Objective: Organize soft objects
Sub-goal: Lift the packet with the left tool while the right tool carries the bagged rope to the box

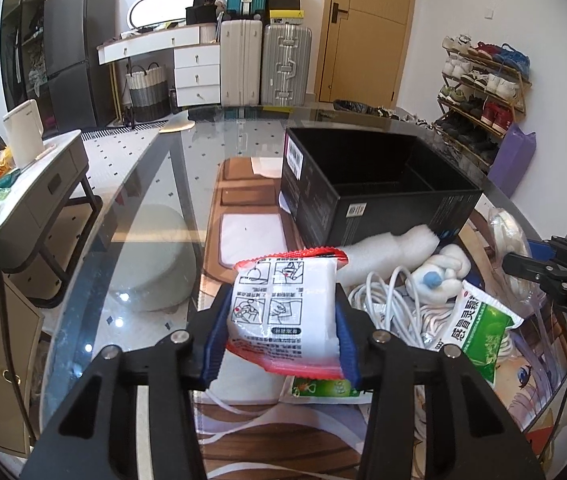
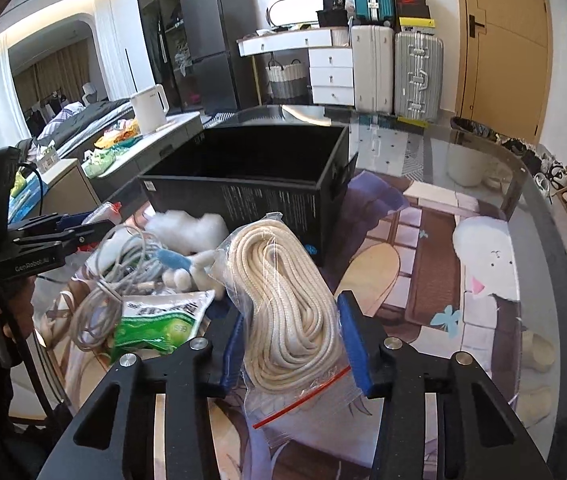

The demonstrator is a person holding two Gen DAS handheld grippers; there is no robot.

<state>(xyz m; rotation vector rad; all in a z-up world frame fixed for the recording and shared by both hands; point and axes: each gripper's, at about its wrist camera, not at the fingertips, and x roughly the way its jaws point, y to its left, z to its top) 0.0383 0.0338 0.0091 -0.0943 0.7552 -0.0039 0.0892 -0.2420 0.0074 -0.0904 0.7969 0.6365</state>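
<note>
My left gripper [image 1: 281, 320] is shut on a white packet with red edges [image 1: 283, 312], held above the table. My right gripper [image 2: 291, 332] is shut on a clear zip bag of cream rope [image 2: 287, 304], also lifted. An open black box [image 1: 379, 184] stands just beyond both; it shows again as the black box [image 2: 251, 188] in the right wrist view. On the mat lie a green and white packet [image 1: 479, 328], coiled white cable [image 1: 395, 300], a white plush with a blue spot [image 1: 439, 276] and white foam [image 1: 387, 248]. The right gripper [image 1: 543, 276] shows at the right edge of the left view.
The round glass table [image 1: 143, 208] carries an illustrated mat [image 2: 443, 280]. A grey side cabinet with a white kettle [image 1: 23, 136] stands to the left. Suitcases [image 1: 267, 64], a door and a shoe rack [image 1: 483, 96] line the far wall. The other hand-held gripper [image 2: 43, 240] is at the left.
</note>
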